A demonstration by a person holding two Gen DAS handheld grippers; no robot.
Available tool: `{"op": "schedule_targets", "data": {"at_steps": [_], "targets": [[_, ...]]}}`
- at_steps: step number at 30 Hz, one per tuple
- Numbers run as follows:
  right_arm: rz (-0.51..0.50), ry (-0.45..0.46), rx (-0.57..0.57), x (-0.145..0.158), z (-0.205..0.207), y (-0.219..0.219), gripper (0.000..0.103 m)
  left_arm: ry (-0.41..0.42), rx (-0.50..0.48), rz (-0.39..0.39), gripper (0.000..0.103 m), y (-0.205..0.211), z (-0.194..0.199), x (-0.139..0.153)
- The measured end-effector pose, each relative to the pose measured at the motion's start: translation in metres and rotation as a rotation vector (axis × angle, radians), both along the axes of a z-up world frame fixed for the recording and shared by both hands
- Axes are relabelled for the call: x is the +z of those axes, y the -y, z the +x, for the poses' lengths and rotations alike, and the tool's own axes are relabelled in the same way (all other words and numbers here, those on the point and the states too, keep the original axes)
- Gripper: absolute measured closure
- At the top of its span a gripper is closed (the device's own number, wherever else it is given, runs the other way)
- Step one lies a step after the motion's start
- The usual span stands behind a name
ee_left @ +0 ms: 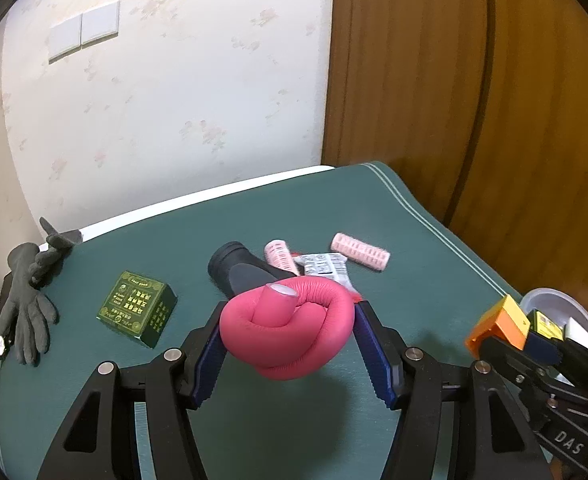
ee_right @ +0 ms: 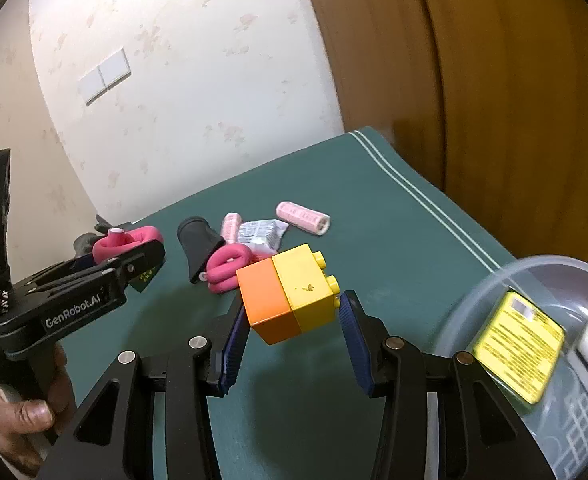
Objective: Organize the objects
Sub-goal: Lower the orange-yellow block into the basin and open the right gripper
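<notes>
My left gripper [ee_left: 290, 312] is shut on a pink foam curler tied in a knot [ee_left: 286, 332] and holds it above the green mat [ee_left: 374, 208]. The right wrist view shows that gripper [ee_right: 134, 252] at the left with the same curler [ee_right: 126, 242]. My right gripper [ee_right: 294, 304] is shut on an orange and yellow toy block [ee_right: 290, 296], lifted off the mat. The left wrist view has the right gripper [ee_left: 534, 340] and its block [ee_left: 502, 324] at the right edge. A clear plastic bowl [ee_right: 474, 300] holding a yellow card [ee_right: 522, 344] stands just right of the right gripper.
On the mat lie a second pink curler [ee_right: 226, 264], a black tube [ee_right: 198, 246], two pink hair rollers [ee_right: 302, 216] [ee_right: 230, 226], a white packet [ee_right: 262, 234], a green box [ee_left: 138, 308] and grey gloves [ee_left: 30, 320]. A wooden door stands behind at the right.
</notes>
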State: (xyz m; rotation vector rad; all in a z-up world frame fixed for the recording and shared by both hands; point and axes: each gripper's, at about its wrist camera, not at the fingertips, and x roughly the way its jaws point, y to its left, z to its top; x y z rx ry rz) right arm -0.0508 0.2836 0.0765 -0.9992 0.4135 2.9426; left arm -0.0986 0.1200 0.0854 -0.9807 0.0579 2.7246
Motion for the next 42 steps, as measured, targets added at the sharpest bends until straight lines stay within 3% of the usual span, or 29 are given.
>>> {"op": "schedule_targets", "data": {"at_steps": [8, 22, 31, 42], "targets": [[0.012, -0.025, -0.043, 0.012, 0.038, -0.024, 0.057, -0.010, -0.053, 0.000, 0.039, -0.014, 0.011, 0.006], [0.075, -0.001, -0.229, 0.019, 0.093, -0.099, 0.057, -0.005, -0.152, -0.007, 0.039, -0.044, 0.031, 0.006], [0.029, 0.041, -0.320, 0.013, 0.096, -0.146, 0.057, -0.011, -0.203, -0.022, 0.039, -0.065, 0.049, 0.007], [-0.065, 0.128, -0.313, 0.005, 0.074, -0.177, 0.057, -0.012, -0.274, -0.027, 0.039, -0.092, 0.070, 0.010]]}}
